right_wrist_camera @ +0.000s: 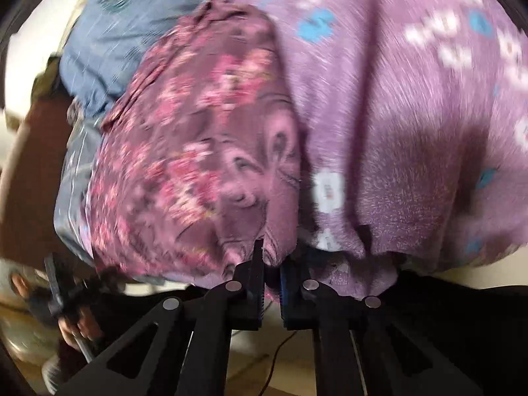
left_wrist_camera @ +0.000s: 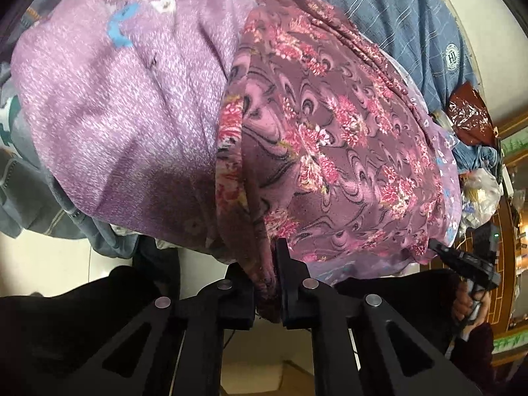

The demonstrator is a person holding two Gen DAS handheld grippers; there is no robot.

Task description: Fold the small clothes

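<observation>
A maroon garment with pink flowers lies spread on a lilac speckled cloth over the table's near edge. My left gripper is shut on a bunched fold of the floral garment's near edge, and the cloth hangs down between the fingers. In the blurred right wrist view the same floral garment lies left of the lilac cloth. There my right gripper is shut on the garment's near hem. Each wrist view shows the other gripper in a hand, the right one and the left one.
A blue-grey checked shirt lies behind the floral garment. Plastic bags and denim sit at the far right by a wooden frame. Grey clothes hang at the left. Pale floor shows below the table edge.
</observation>
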